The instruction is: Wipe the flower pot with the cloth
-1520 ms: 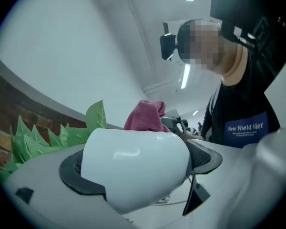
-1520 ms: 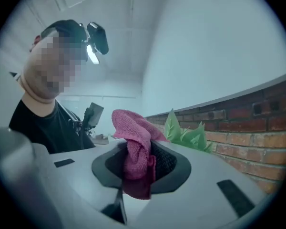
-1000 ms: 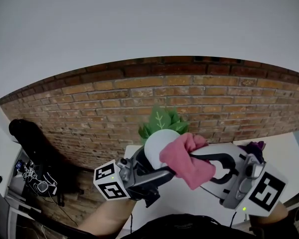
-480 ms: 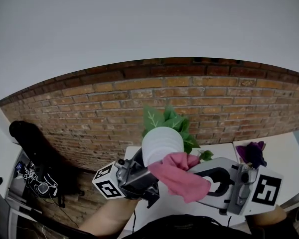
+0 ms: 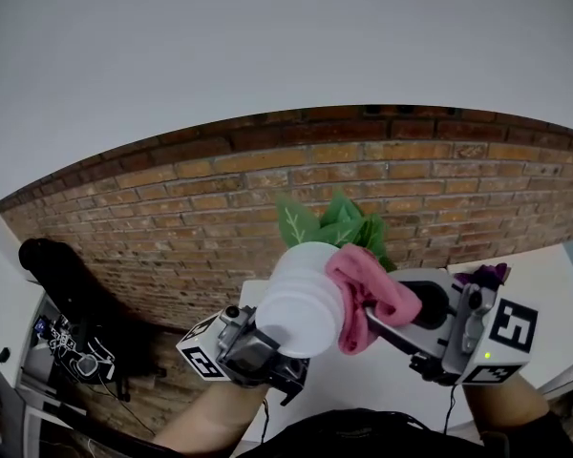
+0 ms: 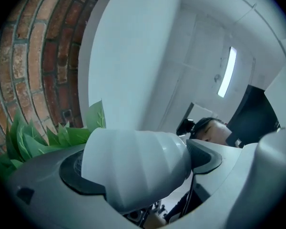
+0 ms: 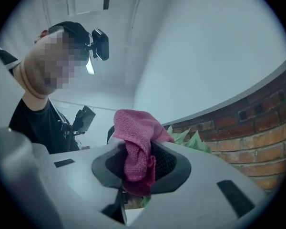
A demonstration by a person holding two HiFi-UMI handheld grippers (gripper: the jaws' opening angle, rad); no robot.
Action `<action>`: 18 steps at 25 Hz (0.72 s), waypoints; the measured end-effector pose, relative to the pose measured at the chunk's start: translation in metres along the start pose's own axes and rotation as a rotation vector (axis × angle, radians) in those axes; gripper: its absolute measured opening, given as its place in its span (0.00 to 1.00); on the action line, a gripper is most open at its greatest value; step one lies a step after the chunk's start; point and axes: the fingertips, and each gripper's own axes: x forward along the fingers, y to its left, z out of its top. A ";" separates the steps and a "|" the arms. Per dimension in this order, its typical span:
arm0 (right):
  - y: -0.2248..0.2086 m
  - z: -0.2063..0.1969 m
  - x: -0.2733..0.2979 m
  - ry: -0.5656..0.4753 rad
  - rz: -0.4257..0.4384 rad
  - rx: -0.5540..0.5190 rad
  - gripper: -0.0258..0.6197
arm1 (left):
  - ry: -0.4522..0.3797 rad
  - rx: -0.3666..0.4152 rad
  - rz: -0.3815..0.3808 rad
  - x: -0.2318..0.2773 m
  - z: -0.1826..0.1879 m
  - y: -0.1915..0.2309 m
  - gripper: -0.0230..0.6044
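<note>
The right gripper (image 7: pixel 143 171) has its jaws clamped on a fold of the pink cloth (image 5: pixel 363 299). The bunched cloth spills out past the fingertips, toward the other gripper. Straight beyond those fingertips, with the cloth pressed against it, is the white ribbed flower pot (image 5: pixel 301 303). The cloth touches the pot's flank on the side facing the right gripper, up near the rim.

The left gripper (image 5: pixel 267 343) is closed round the same pot, its two jaws bearing on opposite sides of the ribbed wall near the base. It holds the pot up off the white table (image 5: pixel 382 389).

The pot is tipped. Its long axis runs from the left fingers outward and away, with the base toward the person and the rim toward the brick wall (image 5: pixel 172 218). The green leaves (image 5: pixel 329 227) also point toward the wall.

The wiping seems under way. The bare wall lies from the cloth back along that axis toward the left fingers, so the next stroke likely calls for the right gripper to drag the cloth down the flank toward the base. The left gripper could instead roll the pot to bring up a fresh side.
</note>
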 end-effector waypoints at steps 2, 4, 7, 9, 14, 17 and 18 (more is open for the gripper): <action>0.007 -0.009 0.003 0.031 0.015 -0.013 0.17 | -0.070 -0.030 -0.003 -0.001 0.011 0.001 0.91; 0.017 -0.022 0.006 0.075 0.046 -0.032 0.17 | -0.125 -0.050 -0.005 0.000 0.018 0.001 0.91; 0.035 -0.039 0.012 0.141 0.098 -0.060 0.17 | -0.167 -0.069 -0.015 0.004 0.019 0.001 0.90; 0.043 -0.049 0.017 0.182 0.117 -0.080 0.17 | -0.182 -0.082 -0.023 0.006 0.017 0.001 0.90; 0.053 -0.068 0.031 0.280 0.150 -0.119 0.17 | -0.187 -0.107 -0.029 0.004 0.016 0.001 0.90; 0.053 -0.075 0.033 0.333 0.160 -0.114 0.17 | -0.164 -0.098 -0.011 0.004 0.012 0.004 0.90; 0.053 -0.077 0.033 0.347 0.164 -0.109 0.17 | -0.142 -0.076 -0.005 0.004 0.009 0.003 0.90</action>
